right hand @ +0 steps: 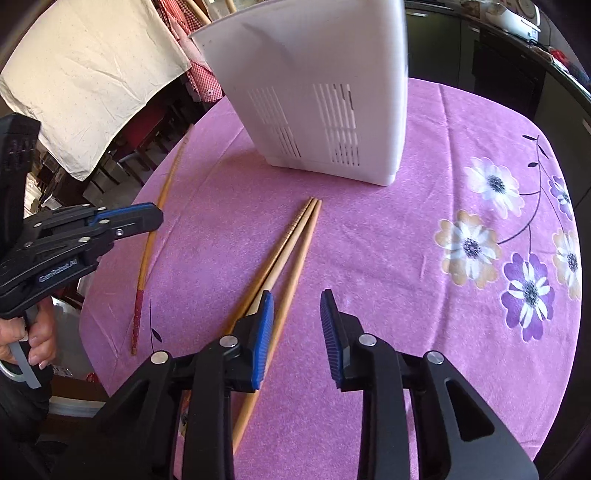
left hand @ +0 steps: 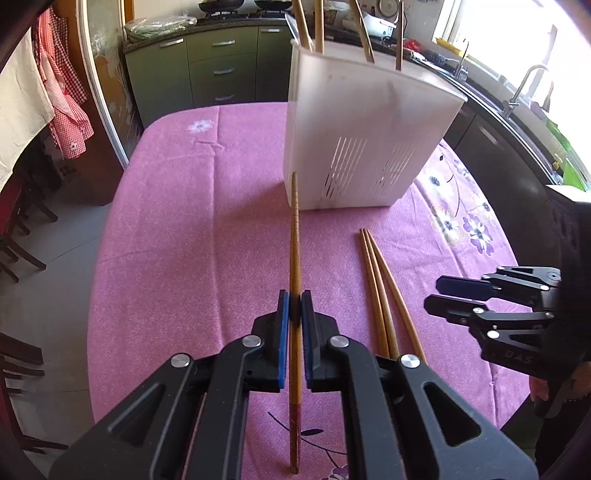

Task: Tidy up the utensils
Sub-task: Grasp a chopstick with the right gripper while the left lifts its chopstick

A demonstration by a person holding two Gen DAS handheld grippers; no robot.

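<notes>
While the left hand-held gripper (left hand: 294, 308) sits low over the pink flower-printed cloth of the tabletop (left hand: 192, 229), its blue-padded jaws are pinched on a single brown wooden chopstick with a red-tinted end (left hand: 294, 266). That chopstick runs lengthwise between the jaws and points toward the tall white plastic utensil holder with slotted sides (left hand: 364, 144), its far tip close to the holder's base. The holder stands upright toward the far edge of the tabletop, with several wooden sticks (left hand: 317, 26) poking up from its top. Just right of the held chopstick, three loose light wooden chopsticks (left hand: 380, 291) lie on the cloth, their far tips bunched together and their near ends fanning apart. Farther right, the right hand-held gripper (right hand: 297, 328) hovers with its jaws spread apart and nothing between them; its left blue pad (right hand: 264, 334) overlaps the three loose chopsticks in the right wrist view, though contact cannot be judged.
</notes>
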